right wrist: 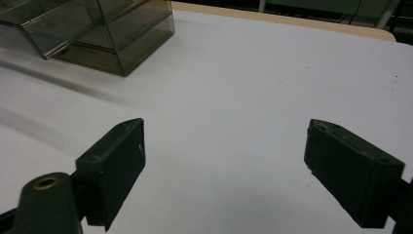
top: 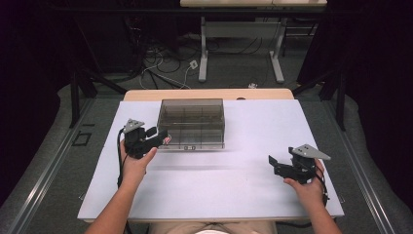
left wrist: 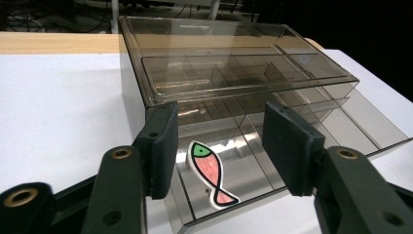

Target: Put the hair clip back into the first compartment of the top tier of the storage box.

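A smoky clear plastic box (top: 192,122) with several compartments stands at the back of the white table top, its lid (left wrist: 234,73) raised over the tray. A small fish-shaped piece (left wrist: 213,173), pink with a green head, lies flat in a front compartment. My left gripper (top: 163,136) is at the box's front left corner. In the left gripper view its jaws (left wrist: 224,146) stand apart on either side of the fish, with the pads off it. My right gripper (top: 272,163) rests over bare table at the right, open and holding nothing (right wrist: 224,161), far from the box (right wrist: 97,29).
The white sheet (top: 243,185) covers the table, and a wooden edge (top: 209,94) shows behind the box. Beyond the table are desk legs (top: 203,48) and cables on the floor. Dark stands flank both sides.
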### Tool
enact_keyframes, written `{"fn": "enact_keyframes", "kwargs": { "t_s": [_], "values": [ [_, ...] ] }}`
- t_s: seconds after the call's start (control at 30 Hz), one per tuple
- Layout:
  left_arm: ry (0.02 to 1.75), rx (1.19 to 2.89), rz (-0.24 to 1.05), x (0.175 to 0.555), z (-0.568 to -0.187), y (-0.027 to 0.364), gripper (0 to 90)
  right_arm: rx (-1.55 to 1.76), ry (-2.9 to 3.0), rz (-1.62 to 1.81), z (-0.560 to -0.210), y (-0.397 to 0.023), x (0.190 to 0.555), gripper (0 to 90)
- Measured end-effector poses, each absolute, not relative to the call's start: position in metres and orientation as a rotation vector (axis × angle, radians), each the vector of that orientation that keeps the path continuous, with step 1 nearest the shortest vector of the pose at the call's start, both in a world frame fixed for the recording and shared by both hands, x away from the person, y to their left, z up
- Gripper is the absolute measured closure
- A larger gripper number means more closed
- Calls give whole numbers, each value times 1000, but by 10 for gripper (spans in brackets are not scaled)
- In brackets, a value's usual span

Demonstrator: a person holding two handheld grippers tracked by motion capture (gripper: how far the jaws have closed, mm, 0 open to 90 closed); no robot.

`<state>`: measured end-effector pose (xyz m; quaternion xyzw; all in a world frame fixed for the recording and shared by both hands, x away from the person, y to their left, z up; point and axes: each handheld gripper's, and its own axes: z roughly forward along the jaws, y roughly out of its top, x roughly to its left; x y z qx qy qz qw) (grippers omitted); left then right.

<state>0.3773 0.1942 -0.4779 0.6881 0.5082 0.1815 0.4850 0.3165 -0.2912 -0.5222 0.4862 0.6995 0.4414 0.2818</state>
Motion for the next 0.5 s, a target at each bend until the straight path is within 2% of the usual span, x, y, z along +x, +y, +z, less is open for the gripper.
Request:
{"fn": "enact_keyframes", "kwargs": {
  "t_s": [0.27, 0.5],
  "values": [
    [1201, 1678, 434, 378, -473, 197, 369, 1298, 1883, 1179, -521, -292, 316, 148],
    [1139, 1709, 386, 377, -465, 194, 350, 1308, 1868, 1179, -521, -292, 315, 148]
  ]
}}
